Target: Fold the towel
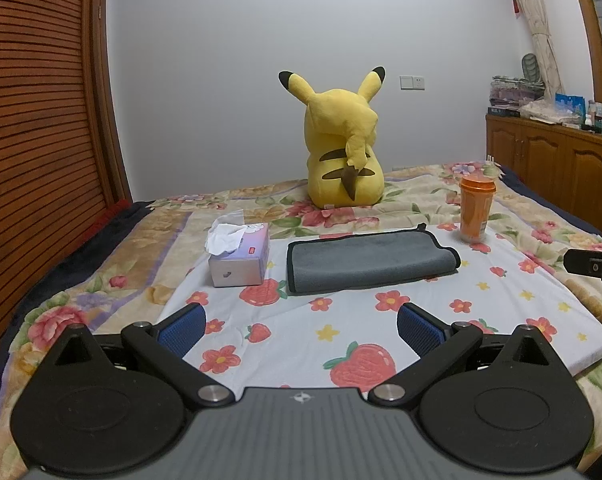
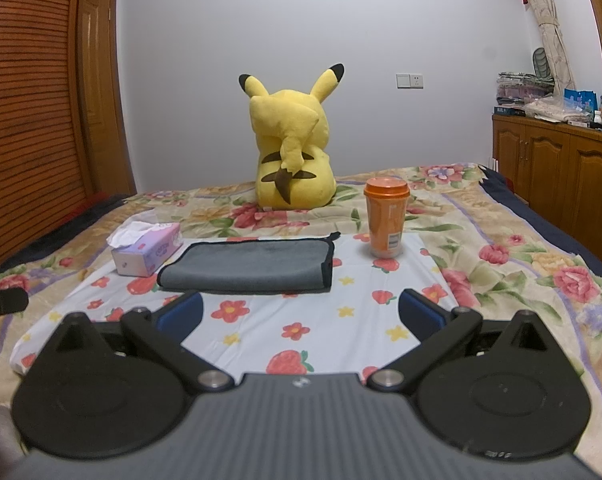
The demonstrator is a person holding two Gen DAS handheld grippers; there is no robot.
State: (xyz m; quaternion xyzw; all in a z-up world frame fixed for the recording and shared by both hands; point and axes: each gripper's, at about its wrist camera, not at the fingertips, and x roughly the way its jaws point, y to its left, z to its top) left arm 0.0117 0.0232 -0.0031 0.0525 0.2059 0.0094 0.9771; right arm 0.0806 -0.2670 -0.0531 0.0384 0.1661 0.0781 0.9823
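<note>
A grey towel with black edging (image 1: pixel 367 260) lies folded flat on a white strawberry-print cloth (image 1: pixel 341 332) on the bed. It also shows in the right wrist view (image 2: pixel 253 266). My left gripper (image 1: pixel 301 326) is open and empty, held short of the towel's near edge. My right gripper (image 2: pixel 299 314) is open and empty, also just short of the towel's near edge. Part of the right gripper shows at the right edge of the left wrist view (image 1: pixel 593 266).
A tissue box (image 1: pixel 241 258) stands left of the towel, an orange lidded cup (image 1: pixel 476 210) right of it. A yellow plush toy (image 1: pixel 341 148) sits behind. A wooden wardrobe (image 1: pixel 33 120) is left, wooden cabinets (image 1: pixel 557 164) right.
</note>
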